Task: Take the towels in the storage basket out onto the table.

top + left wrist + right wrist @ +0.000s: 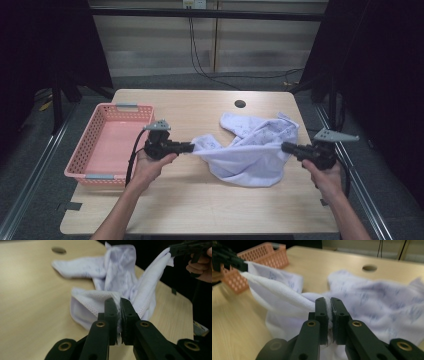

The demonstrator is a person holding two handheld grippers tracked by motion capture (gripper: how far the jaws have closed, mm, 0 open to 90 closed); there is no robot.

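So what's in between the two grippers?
The white cloth hangs stretched between the left gripper and the right gripper, each with its jaws shut on an edge. The high view shows it sagging onto the table.

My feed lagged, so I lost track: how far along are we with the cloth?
Done: both grasps. The left hand-held gripper and the right hand-held gripper are each shut on an edge of the white cloth. In hand: the cloth is lifted between them, its middle sagging and crumpled on the table. Left: probably spreading or folding it; the pink basket holds nothing.
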